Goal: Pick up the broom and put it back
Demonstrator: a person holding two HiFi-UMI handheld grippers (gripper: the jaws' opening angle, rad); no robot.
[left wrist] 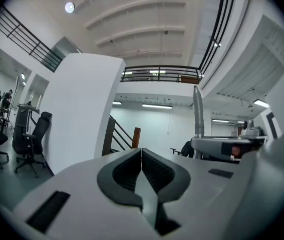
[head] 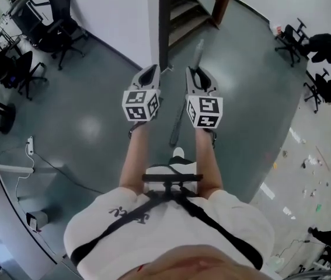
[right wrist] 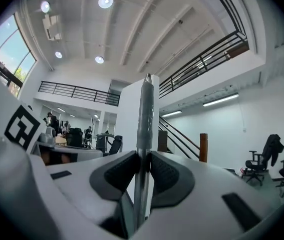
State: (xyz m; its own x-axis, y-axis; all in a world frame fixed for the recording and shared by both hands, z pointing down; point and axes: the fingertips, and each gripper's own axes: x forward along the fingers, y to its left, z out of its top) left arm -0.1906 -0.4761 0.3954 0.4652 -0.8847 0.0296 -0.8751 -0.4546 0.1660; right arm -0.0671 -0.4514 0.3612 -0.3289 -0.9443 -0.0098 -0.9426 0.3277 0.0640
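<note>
The right tongs [right wrist: 142, 156] pinch the broom [right wrist: 144, 119] by its grey pole, both pads pressed on the shaft. In the right gripper view the pole stands upright between the pads, running out toward 12 o'clock above them and 6 o'clock below. In the head view the right tongs [head: 195, 70] hold the broom [head: 197, 54] level. The pole sticks out past the tips toward 12 o'clock and slants back under the gripper toward 7 o'clock, between the person's forearms. Its lower end is too blurred to make out.

The left tongs [left wrist: 141, 151] are pressed together with nothing between them. In the head view the left tongs [head: 152, 67] sit just beside the right ones, at their 9 o'clock, apart from the pole.

A stair [head: 183, 10] lies at 12 o'clock on the floor [head: 95, 127].
</note>
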